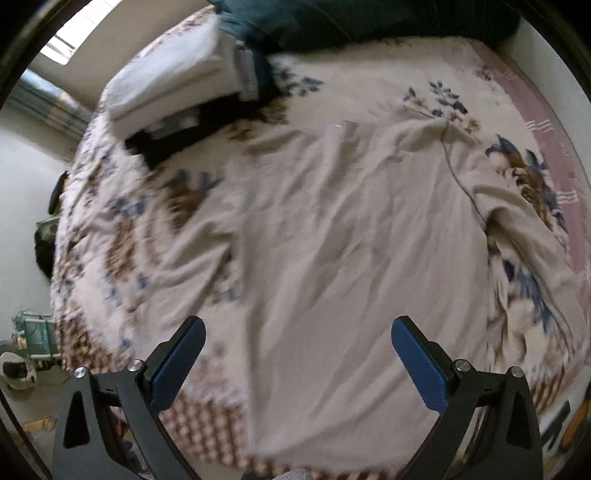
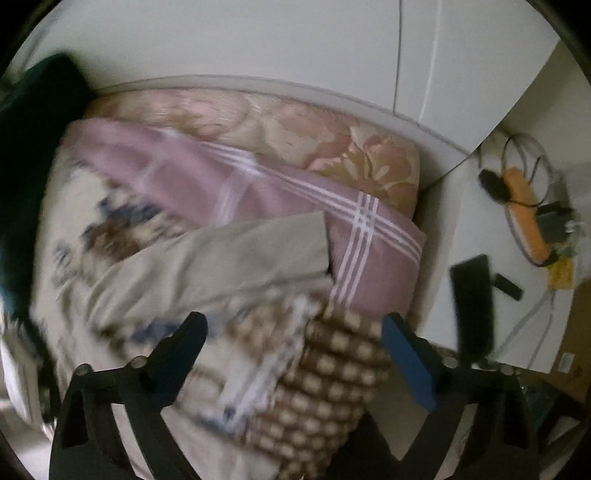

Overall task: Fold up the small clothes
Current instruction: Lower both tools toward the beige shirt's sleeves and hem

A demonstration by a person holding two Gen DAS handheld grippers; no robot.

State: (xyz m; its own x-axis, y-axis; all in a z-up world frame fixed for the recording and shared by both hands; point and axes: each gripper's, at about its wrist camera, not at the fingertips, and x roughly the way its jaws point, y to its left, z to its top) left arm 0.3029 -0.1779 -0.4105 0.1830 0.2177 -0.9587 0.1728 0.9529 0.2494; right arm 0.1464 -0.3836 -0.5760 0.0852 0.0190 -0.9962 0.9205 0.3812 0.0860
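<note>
Blue-padded left gripper (image 1: pixel 297 356) nearest the lens, spread wide, grasping nothing, hovering over near hem of beige long-sleeved shirt (image 1: pixel 332 240)

Shirt spread flat on floral bedspread (image 1: pixel 369 85), hem toward near edge of bed, collar toward far edge, both sleeves angled outward; one sleeve toward left edge, other toward right edge beside pink striped sheet (image 1: pixel 546 147)

Stack of folded clothes (image 1: pixel 173 88) at far left corner of bed, well apart from shirt; dark green bedding (image 1: pixel 351 18) along far edge

Right gripper (image 2: pixel 293 334) also released wide, nothing between pads, hanging over checkered border of bedspread near right edge of bed; shirt sleeve (image 2: pixel 229 254) just beyond fingertips, cuff lying against pink sheet (image 2: pixel 258 184). Both views motion-blurred, so contact with fabric cannot tell

Risks from here, judged only:
- pinching bedspread together with sleeve or hem, since thin shirt lies flush on soft cover; would drag cover and wrinkle body of shirt
- grabbing only top layer of hem or sleeve, leaving back layer behind; fold comes out lopsided
- sleeve cuff close to right edge of bed, could slide off if nudged outward rather than lifted inward
- uneven timing between two grippers, skewing shirt across bed and losing straight fold line
- existing creases across shirt body likely to get locked in if folded without smoothing
- beige on pale floral, low contrast plus blur; easy to misjudge hem edge and close short on nothing
</note>
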